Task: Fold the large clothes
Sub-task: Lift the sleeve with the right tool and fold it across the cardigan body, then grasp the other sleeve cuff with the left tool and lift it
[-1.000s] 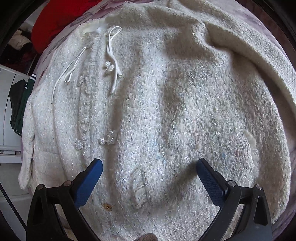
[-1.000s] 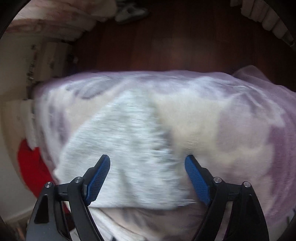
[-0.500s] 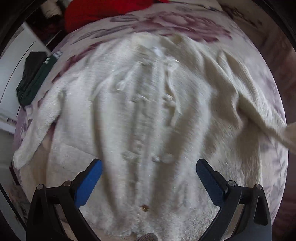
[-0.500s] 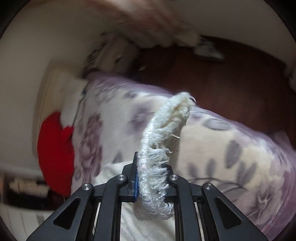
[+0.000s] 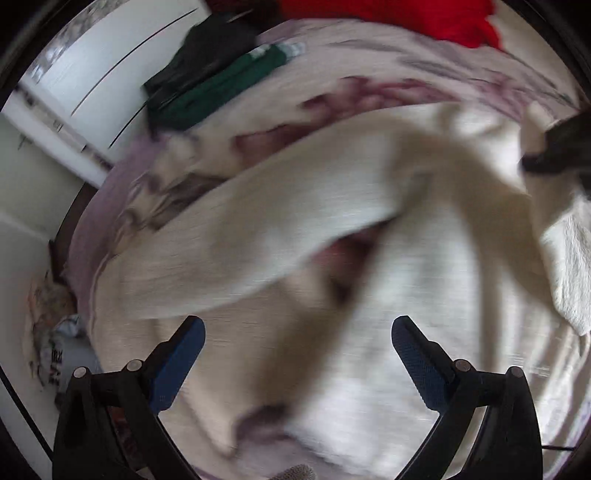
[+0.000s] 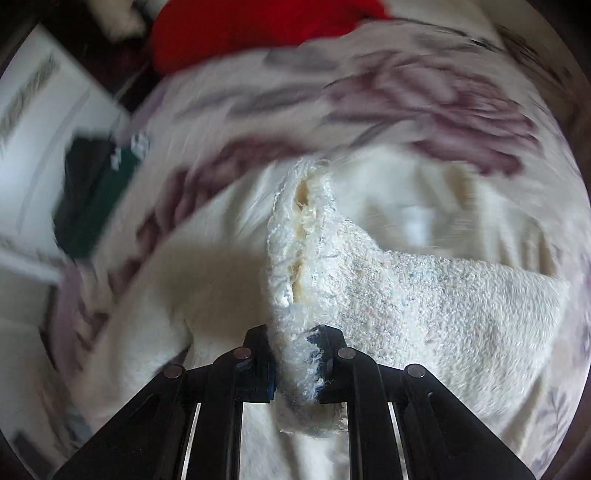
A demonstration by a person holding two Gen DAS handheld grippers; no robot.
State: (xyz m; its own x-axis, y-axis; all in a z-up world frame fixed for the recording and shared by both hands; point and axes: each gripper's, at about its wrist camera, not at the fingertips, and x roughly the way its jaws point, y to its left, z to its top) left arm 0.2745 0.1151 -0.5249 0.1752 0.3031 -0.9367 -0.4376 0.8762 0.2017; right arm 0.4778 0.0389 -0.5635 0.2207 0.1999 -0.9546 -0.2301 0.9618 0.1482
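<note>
On the flowered bed (image 6: 424, 92), your right gripper (image 6: 295, 363) had its jaws pinched on the fuzzy white sweater (image 6: 424, 295), which trailed off to the right. Your left gripper (image 5: 297, 354) hung above the sweater, jaws wide and holding nothing.

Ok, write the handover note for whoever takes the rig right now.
Right hand-held gripper: shut on a fringed edge of the cream fuzzy knit cardigan, lifted over the garment.
Left hand-held gripper: open, empty, above the cardigan.
Cardigan lies spread on the purple floral bedspread; red cloth and dark green folded garment sit at the bed's edges.
Done: one edge picked up. No finished fold visible; the view is blurred.
Left: lay that edge across, fold the rest.
</note>
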